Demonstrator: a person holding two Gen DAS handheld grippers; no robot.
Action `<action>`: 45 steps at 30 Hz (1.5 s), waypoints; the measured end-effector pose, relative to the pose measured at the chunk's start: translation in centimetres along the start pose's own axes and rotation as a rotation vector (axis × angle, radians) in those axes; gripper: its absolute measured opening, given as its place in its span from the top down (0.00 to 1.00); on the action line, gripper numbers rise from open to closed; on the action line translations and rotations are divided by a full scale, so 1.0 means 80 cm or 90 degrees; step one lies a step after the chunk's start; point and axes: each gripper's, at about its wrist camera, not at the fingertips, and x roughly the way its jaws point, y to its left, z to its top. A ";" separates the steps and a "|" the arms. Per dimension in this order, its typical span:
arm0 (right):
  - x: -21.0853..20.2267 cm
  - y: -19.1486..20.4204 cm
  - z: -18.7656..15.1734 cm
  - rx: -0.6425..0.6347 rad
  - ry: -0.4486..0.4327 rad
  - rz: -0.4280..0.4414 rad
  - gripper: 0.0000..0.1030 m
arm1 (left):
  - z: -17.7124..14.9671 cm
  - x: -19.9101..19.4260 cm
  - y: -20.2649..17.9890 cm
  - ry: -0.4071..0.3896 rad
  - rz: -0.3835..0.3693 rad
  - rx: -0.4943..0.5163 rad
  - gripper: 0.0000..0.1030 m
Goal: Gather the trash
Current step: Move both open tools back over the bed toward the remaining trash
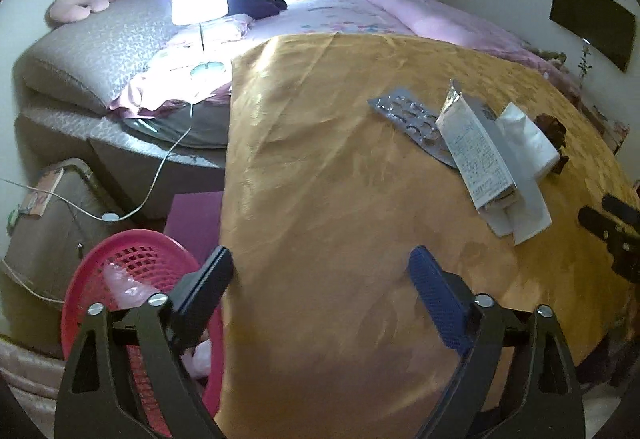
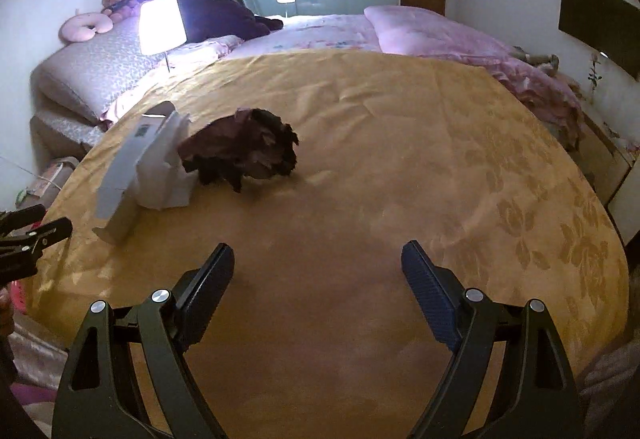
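Trash lies in one cluster on the gold-clothed surface point(image 1: 320, 167): a foil blister pack point(image 1: 408, 119), a printed paper packet point(image 1: 476, 155) lying over its near end, a white tissue point(image 1: 528, 143) beside that, and a dark crumpled wrapper point(image 2: 244, 151) at the far side of the heap. Both tongs stand wide apart with nothing between them. The left tongs point(image 1: 320, 279) hover over the surface's left edge, well short of the heap; the right tongs point(image 2: 316, 271) face bare cloth with the wrapper ahead and to the left.

To do the pick well, I judge each hand should take the piece nearest it: the right tongs the wrapper, which stands up and gives the pads something to bite, the left the paper packet from its raised end. The flat blister pack is better left until the packet is off it.

A pink mesh basket point(image 1: 80, 287) sits on the floor beside the surface, just under the left tongs. Inside it shows crumpled clear plastic point(image 1: 124, 283) and something pale pink lower down.
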 end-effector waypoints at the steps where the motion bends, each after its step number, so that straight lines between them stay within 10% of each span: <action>1: 0.000 -0.003 -0.001 0.001 0.002 0.001 0.19 | 0.001 0.002 0.000 0.003 -0.002 -0.006 0.10; 24: -0.002 0.001 -0.010 -0.020 -0.013 0.007 0.07 | 0.028 0.014 0.032 0.045 -0.024 -0.226 0.08; 45: -0.004 0.000 -0.011 -0.020 -0.015 0.008 0.07 | 0.068 -0.014 -0.069 -0.049 -0.033 -0.019 0.08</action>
